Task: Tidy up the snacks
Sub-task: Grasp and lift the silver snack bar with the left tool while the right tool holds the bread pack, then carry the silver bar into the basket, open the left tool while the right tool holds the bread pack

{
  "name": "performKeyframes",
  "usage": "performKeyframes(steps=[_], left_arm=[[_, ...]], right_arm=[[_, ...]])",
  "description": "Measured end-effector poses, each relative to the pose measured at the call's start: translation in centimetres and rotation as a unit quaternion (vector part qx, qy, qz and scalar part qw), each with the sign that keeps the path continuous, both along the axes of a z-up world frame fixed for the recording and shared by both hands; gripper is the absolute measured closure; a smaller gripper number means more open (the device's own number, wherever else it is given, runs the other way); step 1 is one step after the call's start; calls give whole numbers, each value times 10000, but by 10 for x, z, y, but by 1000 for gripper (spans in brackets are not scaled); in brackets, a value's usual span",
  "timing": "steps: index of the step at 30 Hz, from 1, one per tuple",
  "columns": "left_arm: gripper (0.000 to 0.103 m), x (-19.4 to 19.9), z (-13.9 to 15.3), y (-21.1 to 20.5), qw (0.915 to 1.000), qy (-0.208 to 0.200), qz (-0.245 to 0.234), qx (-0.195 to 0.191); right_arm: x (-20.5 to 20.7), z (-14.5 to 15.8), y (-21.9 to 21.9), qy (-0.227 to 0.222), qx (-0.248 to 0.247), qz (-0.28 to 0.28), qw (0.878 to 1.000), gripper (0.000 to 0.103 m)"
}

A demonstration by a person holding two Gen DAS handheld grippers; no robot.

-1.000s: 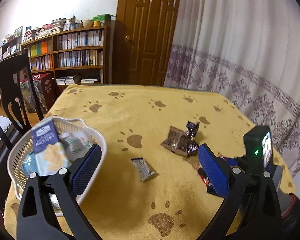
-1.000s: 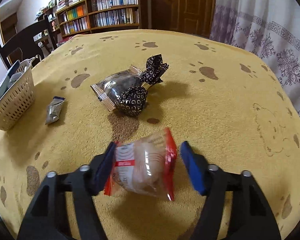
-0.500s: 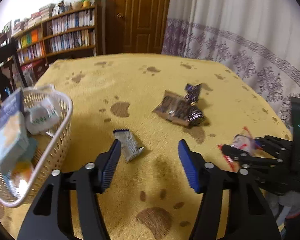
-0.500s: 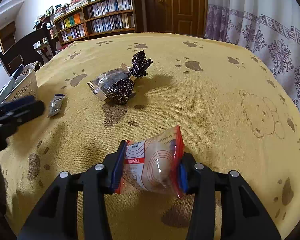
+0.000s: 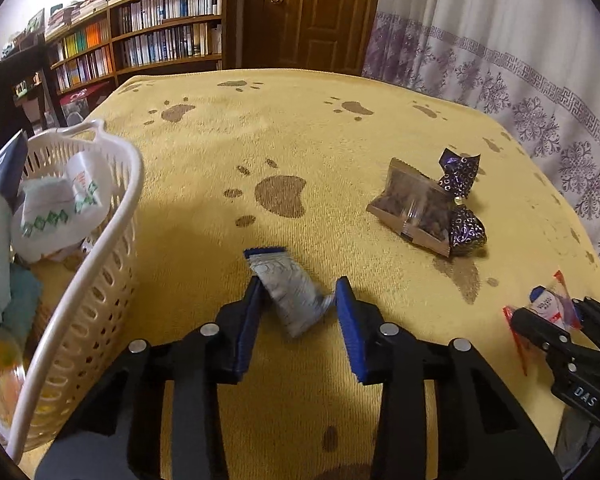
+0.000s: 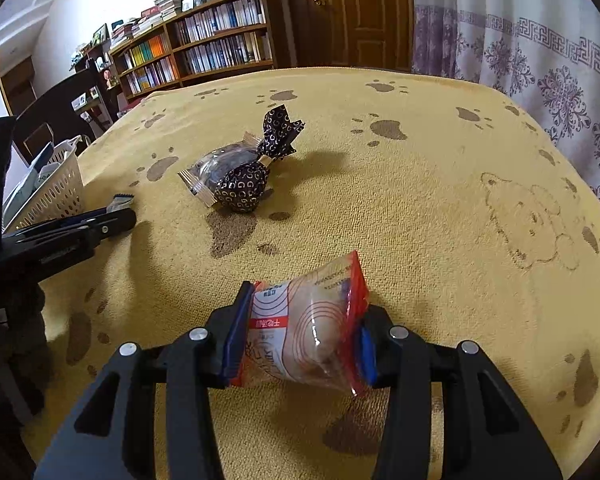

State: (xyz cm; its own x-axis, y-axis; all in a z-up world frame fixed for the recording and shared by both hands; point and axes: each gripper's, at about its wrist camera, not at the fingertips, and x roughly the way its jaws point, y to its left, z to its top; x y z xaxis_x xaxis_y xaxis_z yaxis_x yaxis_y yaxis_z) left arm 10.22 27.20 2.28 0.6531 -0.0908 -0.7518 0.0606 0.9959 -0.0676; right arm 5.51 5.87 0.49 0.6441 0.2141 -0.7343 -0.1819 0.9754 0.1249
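**Gripping one snack, straddling another**

Clamping a clear, red-edged snack packet (image 6: 306, 334), the right gripper (image 6: 300, 340) has both blue pads pressed into the wrapper's sides, and the packet sits crosswise between them. The gripper is level and low over the yellow paw-print tablecloth (image 6: 420, 208), pointing toward the far edge of the table.

The left gripper (image 5: 298, 308) is lowered to the cloth with its fingers spread partway. A silver snack bar (image 5: 290, 292) lies slanted in the gap: its side touches the left pad (image 5: 249, 320), and its crimped edge is just beside the tip of the right pad (image 5: 350, 328). Whether it is squeezed yet cannot be told. The bar's lower end looks blurred.

Just left of that gripper stands the white slotted basket (image 5: 100, 280), already holding several packets. Further out, toward the right, a clear-fronted brown packet (image 5: 414, 214) lies touching a dark, gold-printed twisted wrapper (image 5: 464, 224). In the left wrist view, the right gripper shows at the far right edge, well apart from the pair. Bookshelves (image 6: 204, 48), a wooden door (image 5: 312, 16) and a patterned curtain (image 5: 520, 52) stand beyond the table.
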Motion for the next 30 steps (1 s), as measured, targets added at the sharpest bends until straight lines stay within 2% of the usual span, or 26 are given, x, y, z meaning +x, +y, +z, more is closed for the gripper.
performKeyframes(steps=[2,12,20,30], left_arm=[[74,1,0,-1,10000,-9,26,51],[75,-17,9,-13,9991,-221,-323,-143],[75,-41,29,-23,9969,-471,-575,-244],[75,-58,61,-16,9945,-868,-522,-259]], right_arm=[[0,0,-1,1,27,3,10000,57],[-1,0,-2,5,117,3,9999,57],[-2,0,-6,7,274,-11,9996,57],[-5,1,-11,-31,470,-17,9989,58]])
